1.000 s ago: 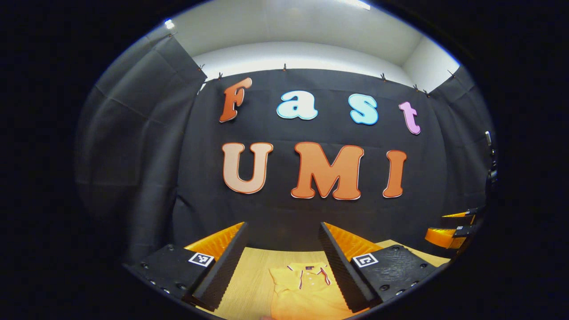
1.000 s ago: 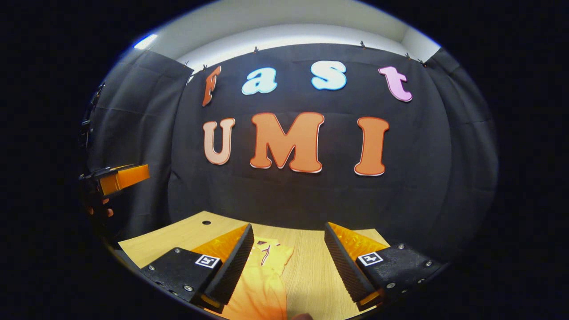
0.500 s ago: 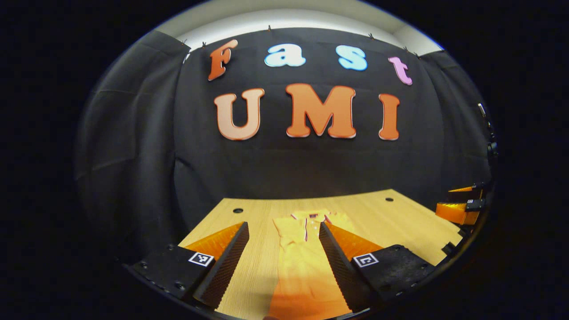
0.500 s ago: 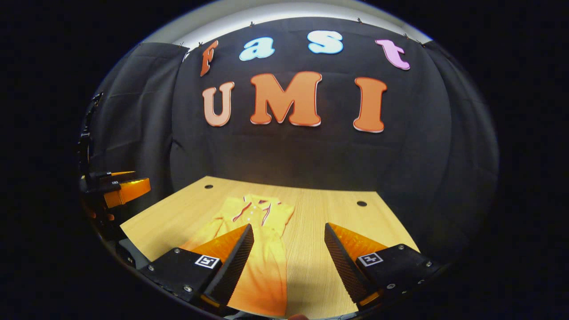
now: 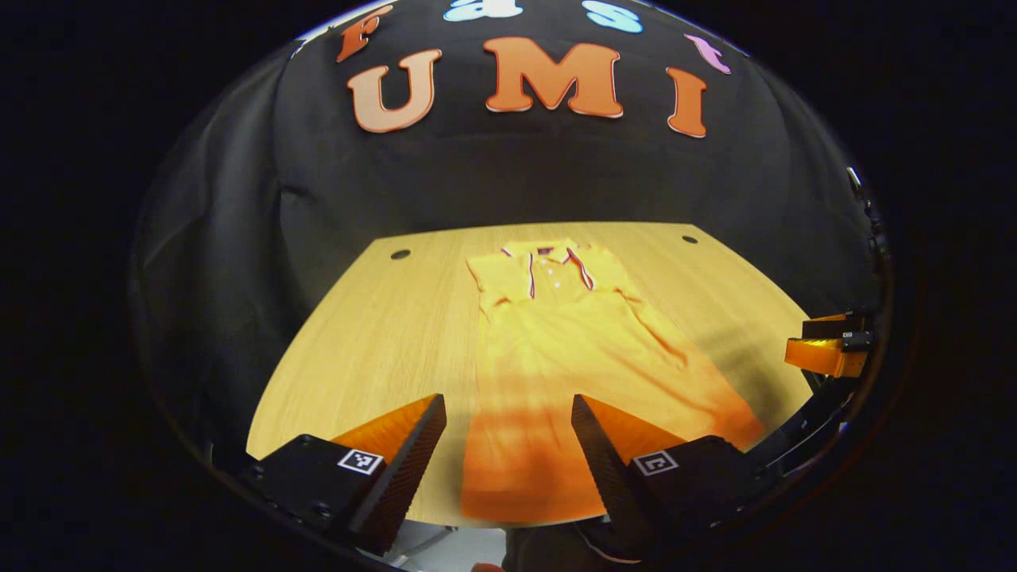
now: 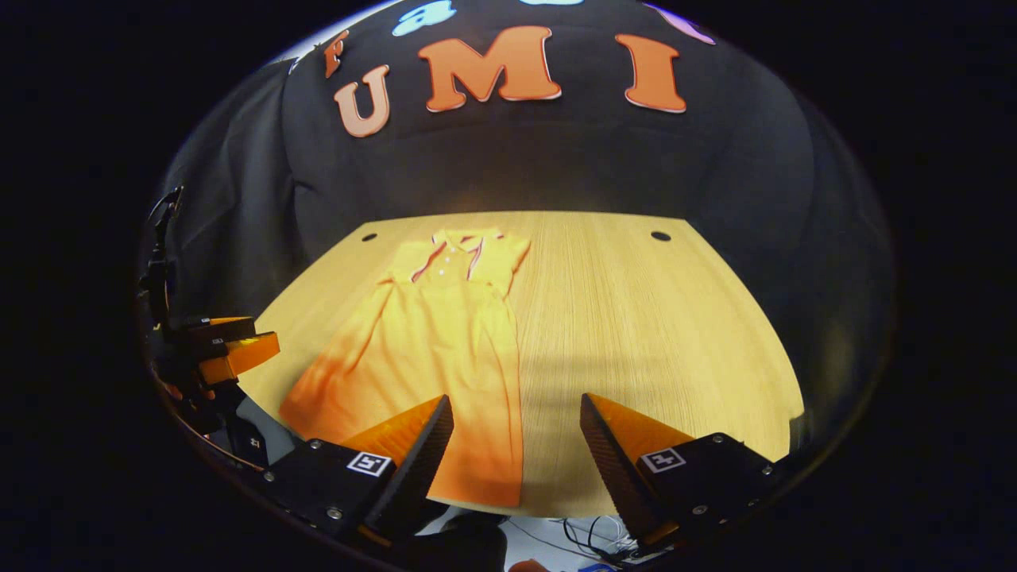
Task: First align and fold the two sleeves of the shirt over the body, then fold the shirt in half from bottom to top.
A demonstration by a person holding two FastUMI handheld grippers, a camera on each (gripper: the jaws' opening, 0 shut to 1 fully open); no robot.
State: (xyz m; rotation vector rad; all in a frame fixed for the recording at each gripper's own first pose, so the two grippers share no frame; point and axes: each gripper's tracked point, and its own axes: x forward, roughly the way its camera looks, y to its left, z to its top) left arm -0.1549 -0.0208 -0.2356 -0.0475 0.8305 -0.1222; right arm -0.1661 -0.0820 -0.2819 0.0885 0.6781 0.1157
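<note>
Both your grippers tipped down since earlier; shirt (image 5: 556, 357) now lies flat on surface (image 5: 381, 334), sleeves apparently folded. Jaws wide, empty. Bottom-to-top fold left.

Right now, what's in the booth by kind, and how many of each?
Shirt: 1, yellow shirt, lying flat with its collar at the far end.
Table: 1, wooden table.
Claws: 2, left claw and right claw, both open above the near edge.
Holes in the table top: 2, left hole and right hole.
Total: 6.
</note>
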